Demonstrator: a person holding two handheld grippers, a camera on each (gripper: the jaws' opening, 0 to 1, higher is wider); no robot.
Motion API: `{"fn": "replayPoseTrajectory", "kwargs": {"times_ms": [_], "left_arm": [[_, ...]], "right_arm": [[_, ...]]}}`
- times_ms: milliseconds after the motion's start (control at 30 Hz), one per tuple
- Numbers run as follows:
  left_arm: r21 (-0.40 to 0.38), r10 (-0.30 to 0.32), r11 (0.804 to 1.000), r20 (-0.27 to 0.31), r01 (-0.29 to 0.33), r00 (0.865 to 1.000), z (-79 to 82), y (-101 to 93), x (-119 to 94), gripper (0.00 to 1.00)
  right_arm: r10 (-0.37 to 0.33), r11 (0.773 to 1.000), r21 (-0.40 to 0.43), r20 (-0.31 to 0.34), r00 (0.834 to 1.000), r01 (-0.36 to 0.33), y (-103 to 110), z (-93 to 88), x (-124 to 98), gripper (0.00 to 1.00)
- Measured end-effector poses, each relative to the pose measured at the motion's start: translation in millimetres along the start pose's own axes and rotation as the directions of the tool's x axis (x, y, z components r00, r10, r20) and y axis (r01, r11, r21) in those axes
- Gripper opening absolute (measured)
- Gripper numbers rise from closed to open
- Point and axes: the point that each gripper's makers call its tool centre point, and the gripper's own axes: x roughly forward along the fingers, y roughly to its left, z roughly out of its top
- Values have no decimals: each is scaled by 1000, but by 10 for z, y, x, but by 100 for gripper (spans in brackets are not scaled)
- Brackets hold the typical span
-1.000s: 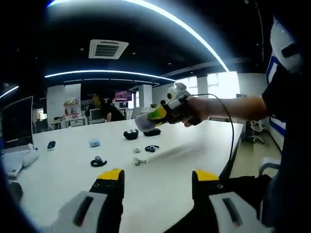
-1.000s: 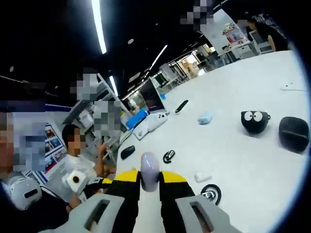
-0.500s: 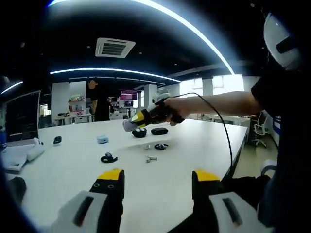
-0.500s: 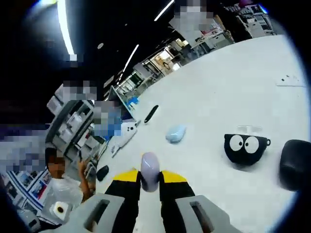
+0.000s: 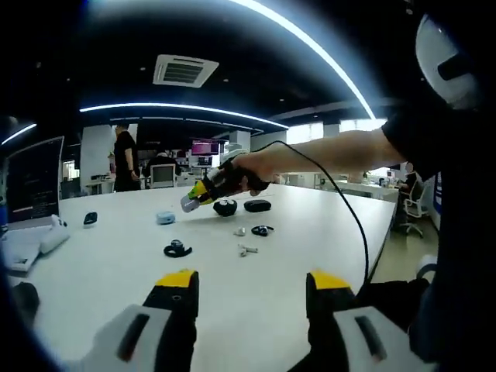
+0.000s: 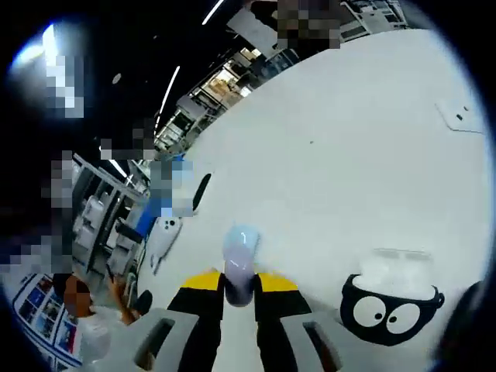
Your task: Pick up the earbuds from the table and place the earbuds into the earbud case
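A pale lilac earbud case (image 6: 239, 260) is sitting pinched between the yellow-tipped jaws of the right gripper (image 6: 239, 288), its rounded end sticking out past them above the white table (image 6: 349, 155). Just to the right of that case in the right gripper view, a black case with cartoon eyes (image 6: 391, 306) is resting on the table. In the left gripper view, the person's hand (image 5: 246, 169) is holding the right gripper (image 5: 203, 194) out over the table, beside the black cartoon-eyed case (image 5: 225, 207). Nearer than that case, a white earbud (image 5: 248, 250) is lying on the table, with a small black ring-shaped item (image 5: 177, 249) to its left. The left gripper (image 5: 252, 284) is hovering with its jaws spread apart, holding nothing.
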Motion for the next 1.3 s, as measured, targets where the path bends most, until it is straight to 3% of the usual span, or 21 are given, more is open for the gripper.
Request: {"fn": "replayPoseTrajectory", "kwargs": {"times_ms": [267,533,633,767,900,1300], "left_arm": [[-23,-1,1000,4,1,1000,-25,-3,23,57],[-28,-5,1000,7,6,1000,-29,4,-12,57],[-31,-5,999,8,6,1000,-36,2,-22,57],[-32,-12,999,6,12,1000,-49,-24,-22,57],[-30,-17,999,4,17,1000,-51,-44,-27,56],[-24,-12,1000,11,13,1000,-9,-53,-52,56]], "right_arm": [[-36,999,39,-59,998,38,-155,37,126,15],[-15,987,161,-72,997,26,-257,101,143,15],[-17,985,168,-69,997,29,-264,110,151,15],[-28,987,154,-67,997,38,-261,156,175,15],[-76,994,76,-73,994,81,-304,195,180,16],[-110,992,47,-60,992,113,-360,175,164,18]]}}
